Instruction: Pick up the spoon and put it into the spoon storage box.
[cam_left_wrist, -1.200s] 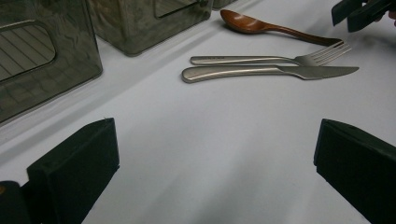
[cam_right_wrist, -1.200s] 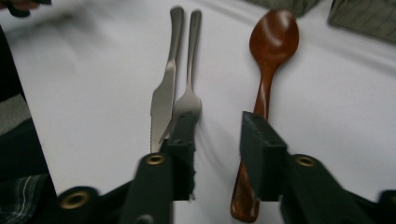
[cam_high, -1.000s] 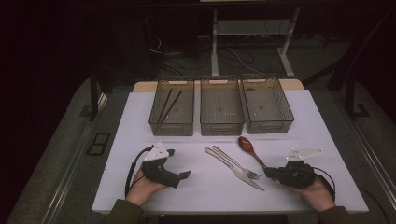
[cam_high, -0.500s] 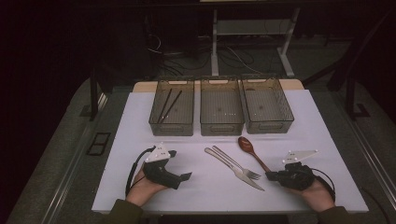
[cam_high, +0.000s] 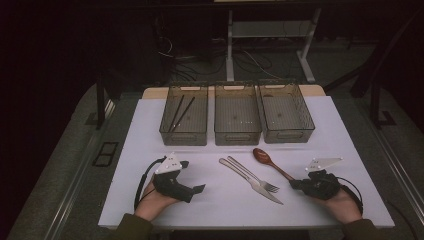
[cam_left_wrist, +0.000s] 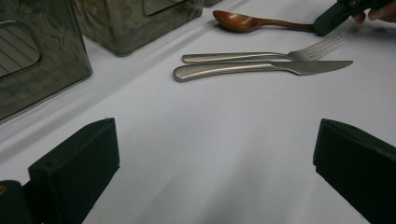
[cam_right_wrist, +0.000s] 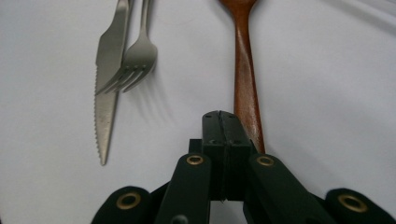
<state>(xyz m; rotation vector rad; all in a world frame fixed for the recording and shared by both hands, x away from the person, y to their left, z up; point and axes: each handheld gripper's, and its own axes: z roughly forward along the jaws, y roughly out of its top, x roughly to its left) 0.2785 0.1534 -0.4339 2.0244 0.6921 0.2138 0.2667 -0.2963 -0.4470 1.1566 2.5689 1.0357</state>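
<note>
The wooden spoon (cam_high: 270, 162) lies on the white table (cam_high: 210, 210), just right of the fork (cam_high: 252, 174) and knife (cam_high: 250, 180), in front of three clear bins (cam_high: 236, 114). My right gripper (cam_high: 296, 184) is pressed together with nothing inside, its tip beside the spoon's handle. My left gripper (cam_high: 197, 189) is wide and empty.

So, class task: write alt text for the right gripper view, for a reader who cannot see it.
The right gripper has its black jaws shut, their tip beside the handle of a wooden spoon lying on a white table; whether they grip it is unclear. A steel knife and fork lie side by side to the left.
</note>
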